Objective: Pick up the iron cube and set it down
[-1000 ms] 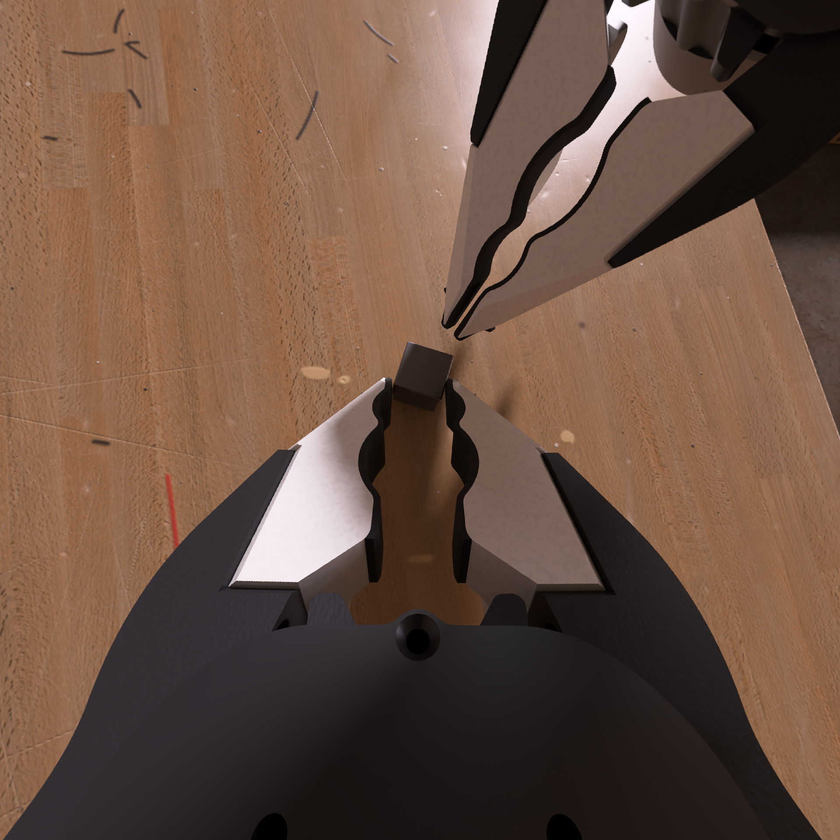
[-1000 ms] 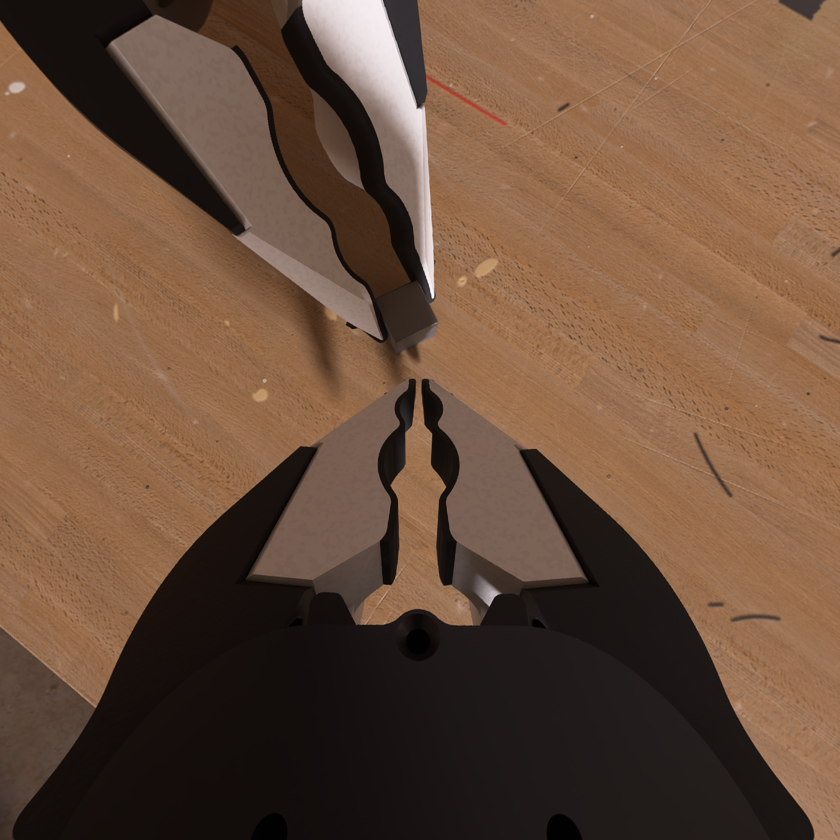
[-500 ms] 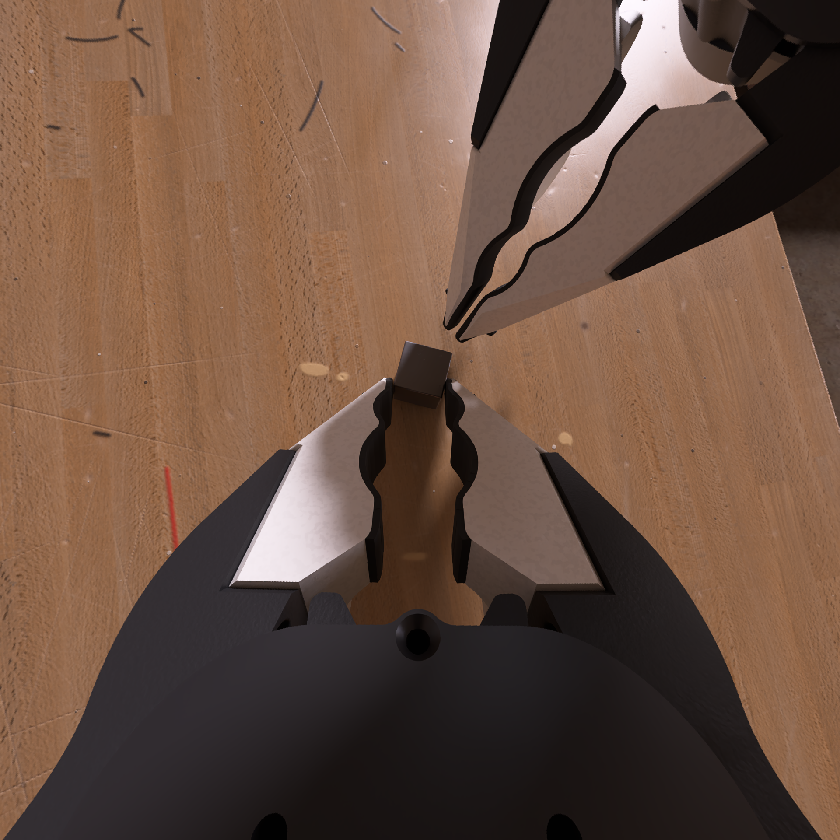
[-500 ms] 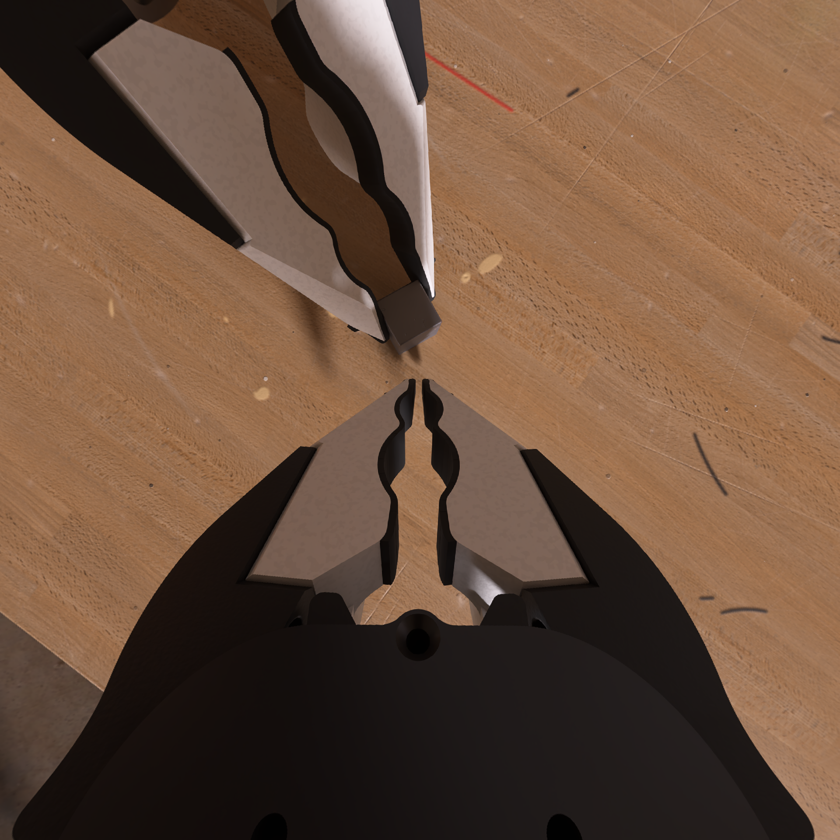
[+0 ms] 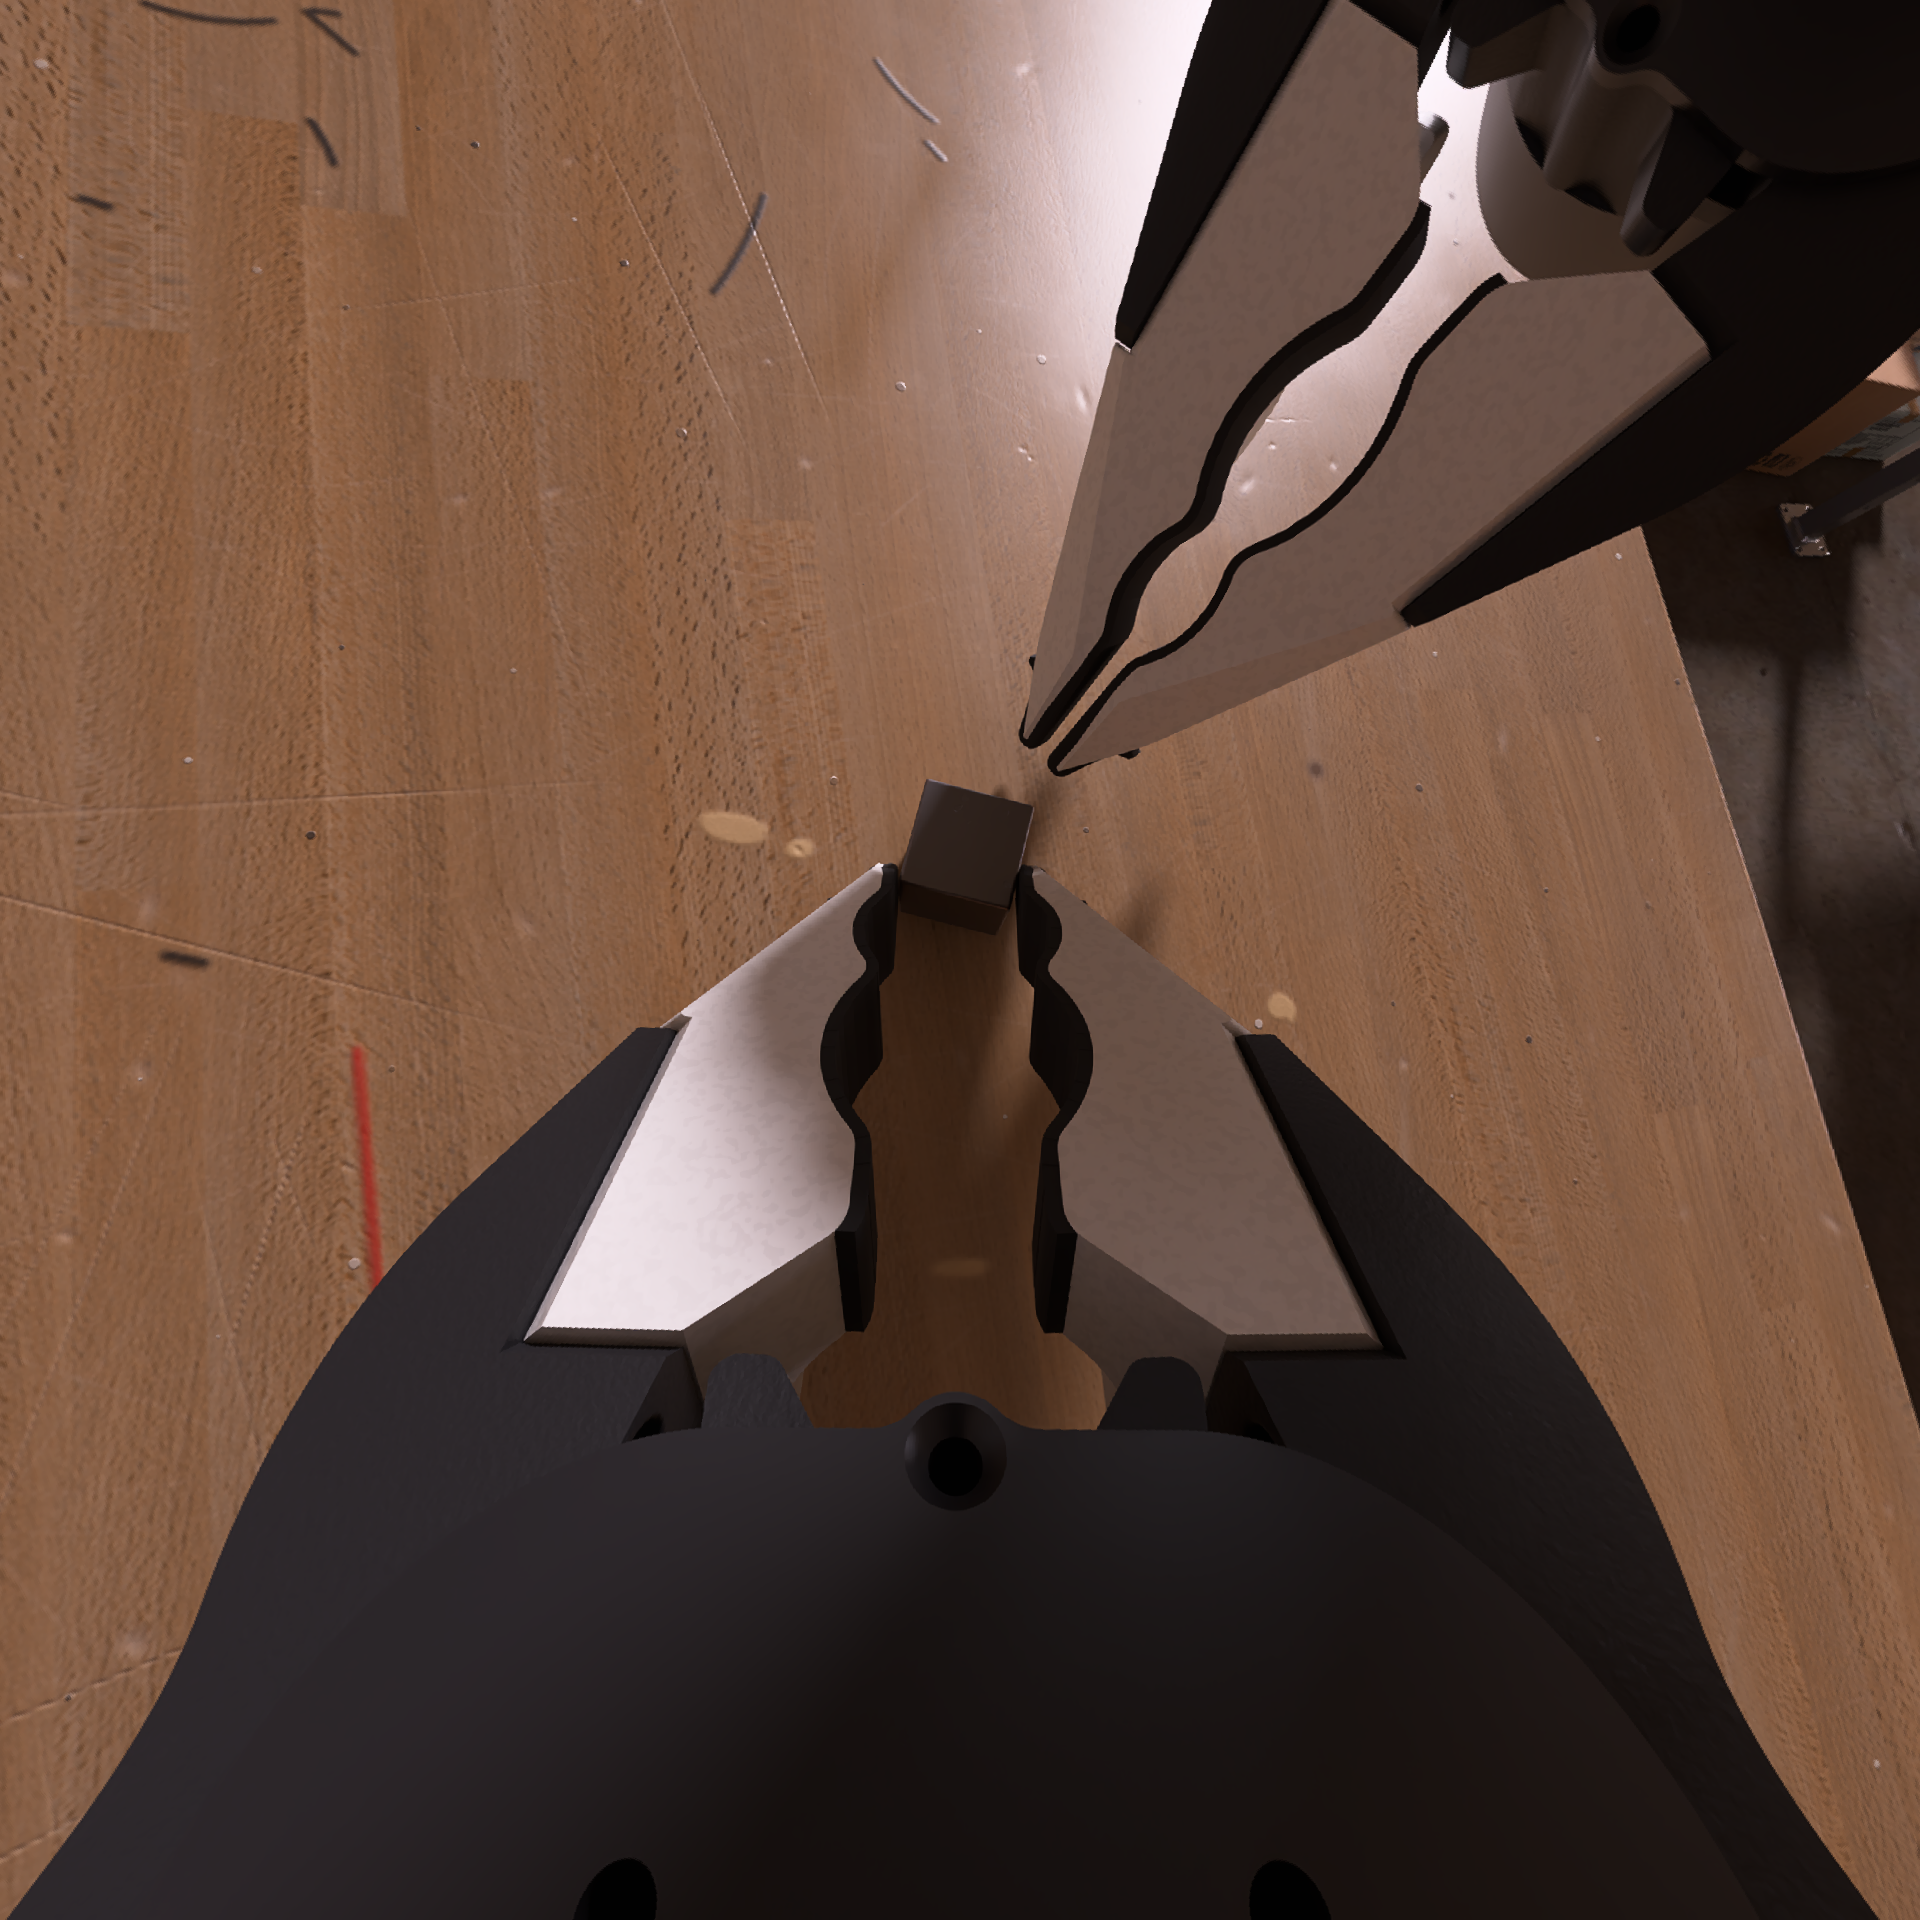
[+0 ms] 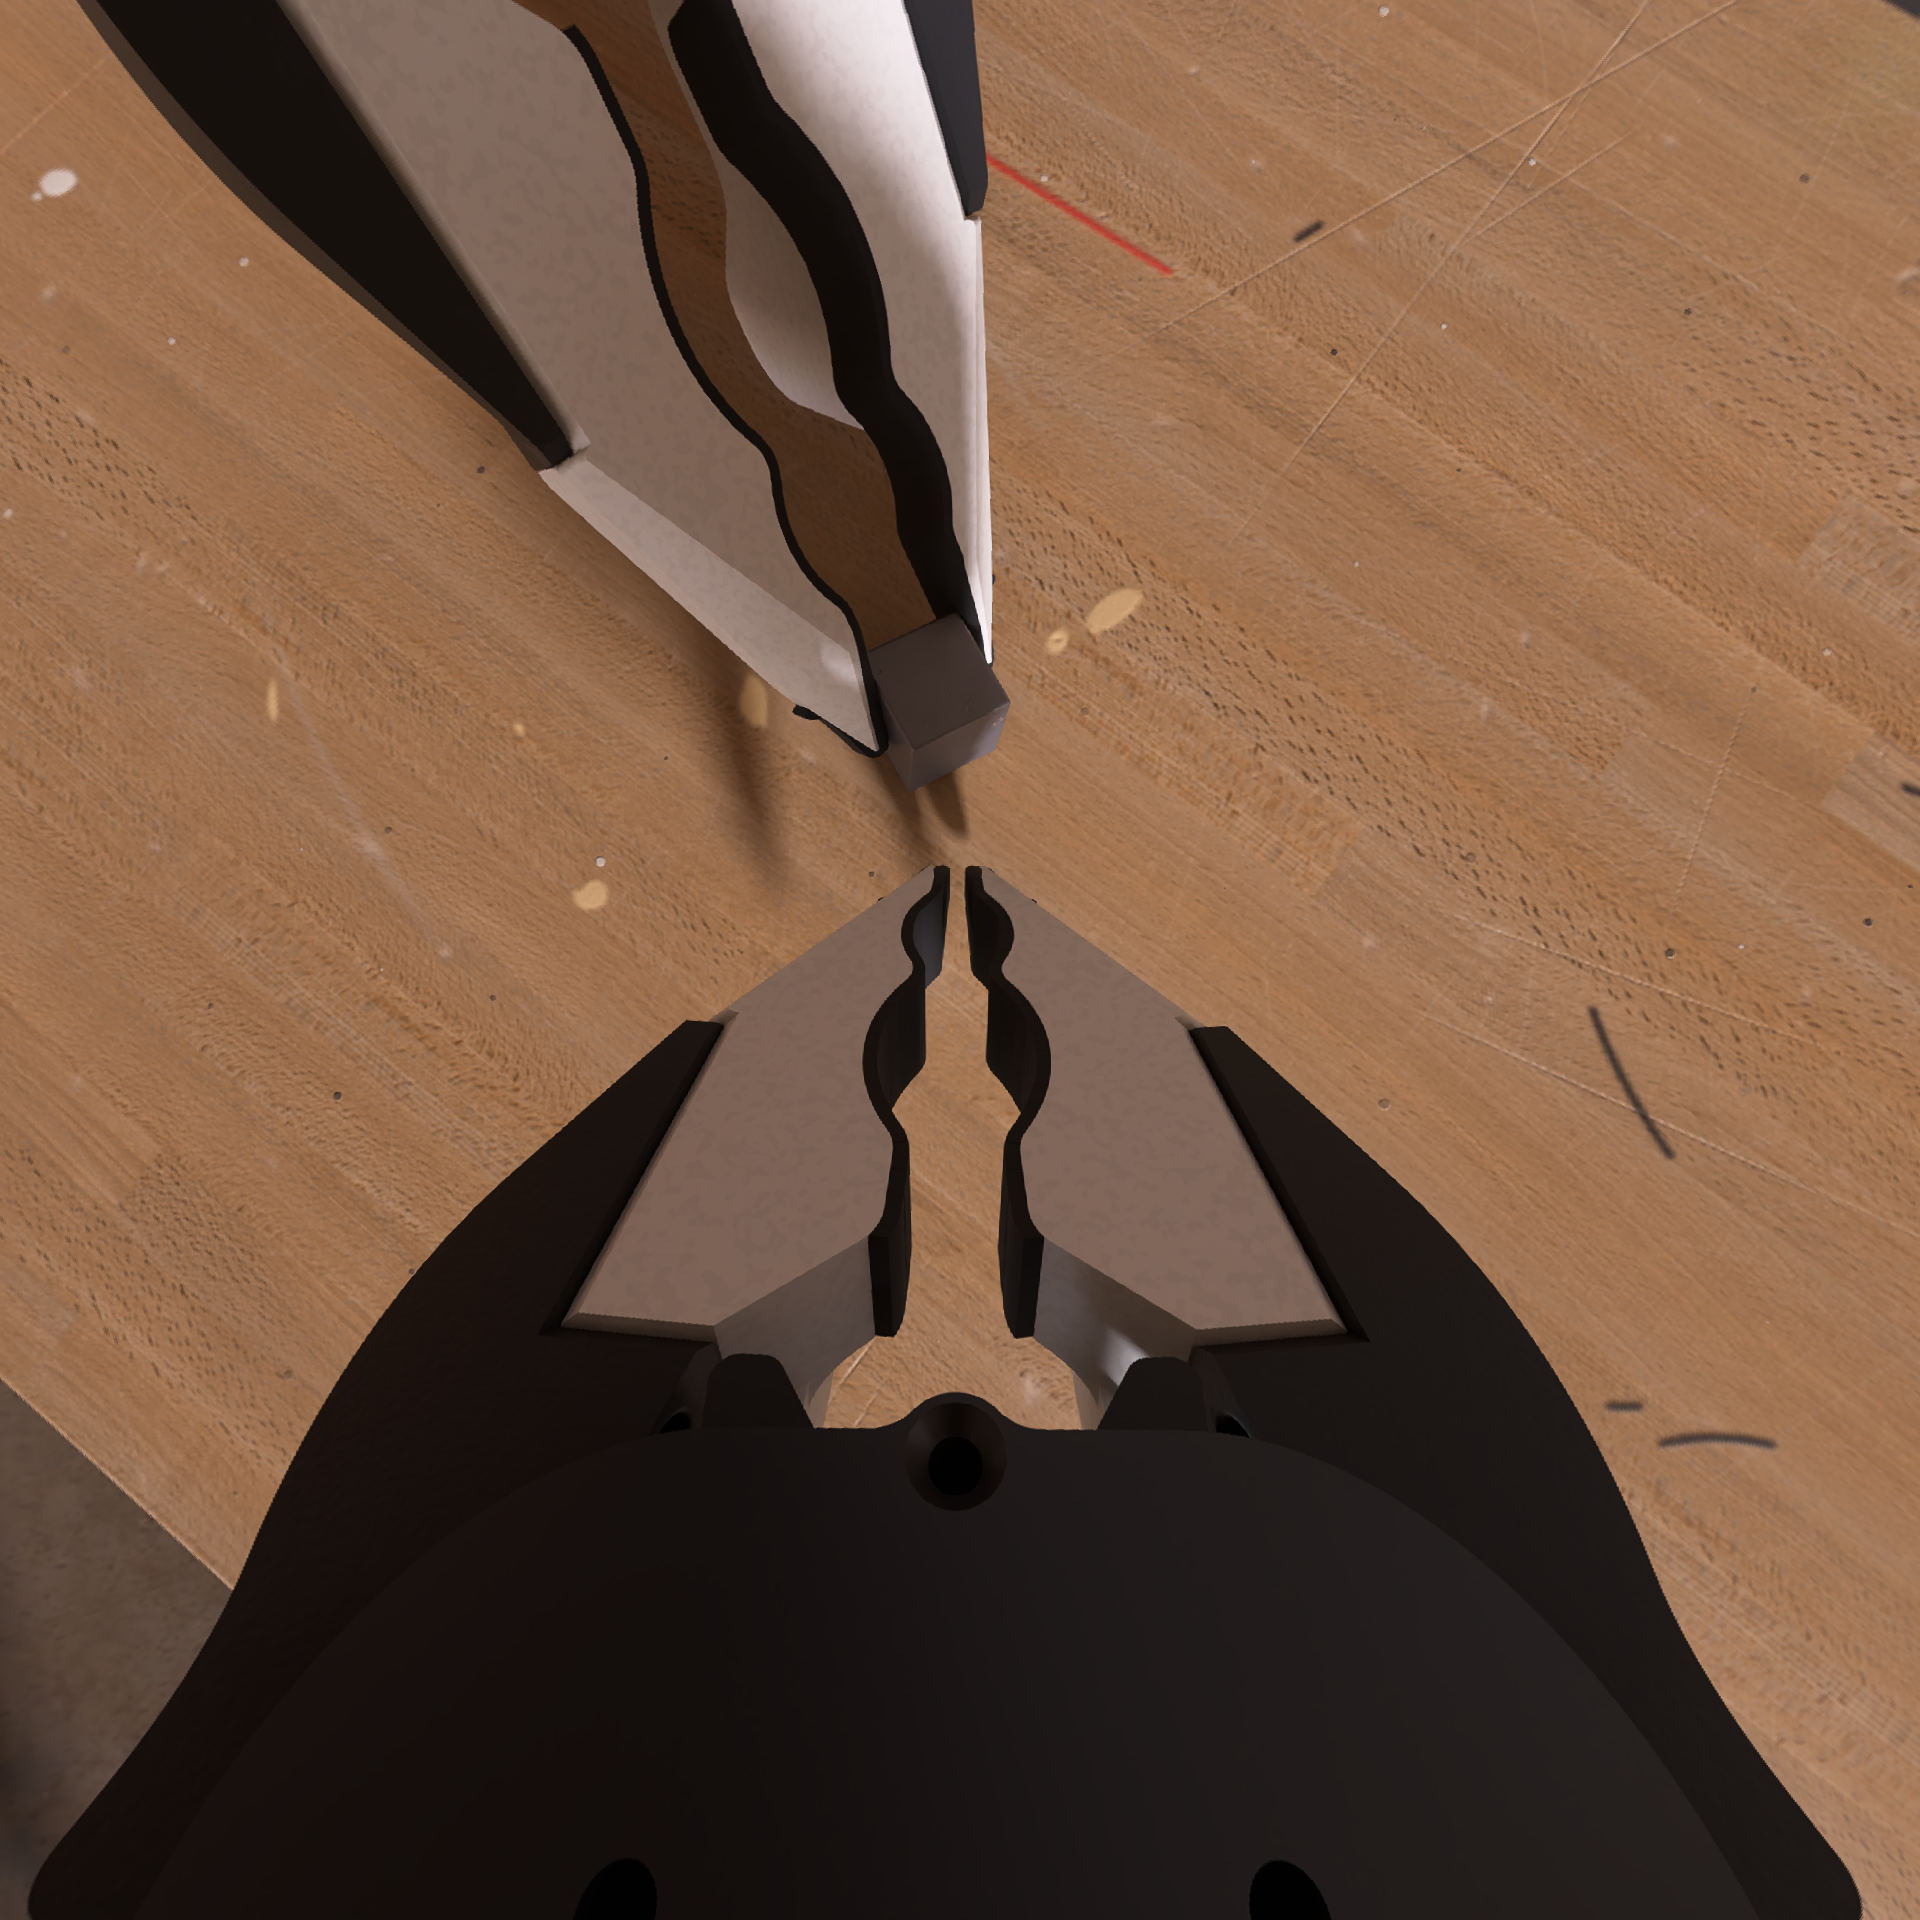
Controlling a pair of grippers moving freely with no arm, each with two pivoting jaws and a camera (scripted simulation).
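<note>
The left gripper (image 5: 957, 891) points toward 12 o'clock in its own view, its fingers (image 5: 727, 1091) closed onto the iron cube (image 5: 964, 860) and pinching it by two opposite sides at the very tips. The cube is small and dark grey, and it sits just above the wooden tabletop (image 5: 416, 623), a thin shadow showing beneath it in the right wrist view. The right gripper (image 6: 957, 875) comes in from about 1 o'clock in the left view, tilted down so that its tips stand near the cube but clear of it. Its fingers (image 6: 790, 1122) are drawn almost together, a narrow slit between them, holding nothing. In the right view the left gripper (image 6: 925, 681) reaches down from 11 o'clock with the cube (image 6: 940, 707) at its tips.
</note>
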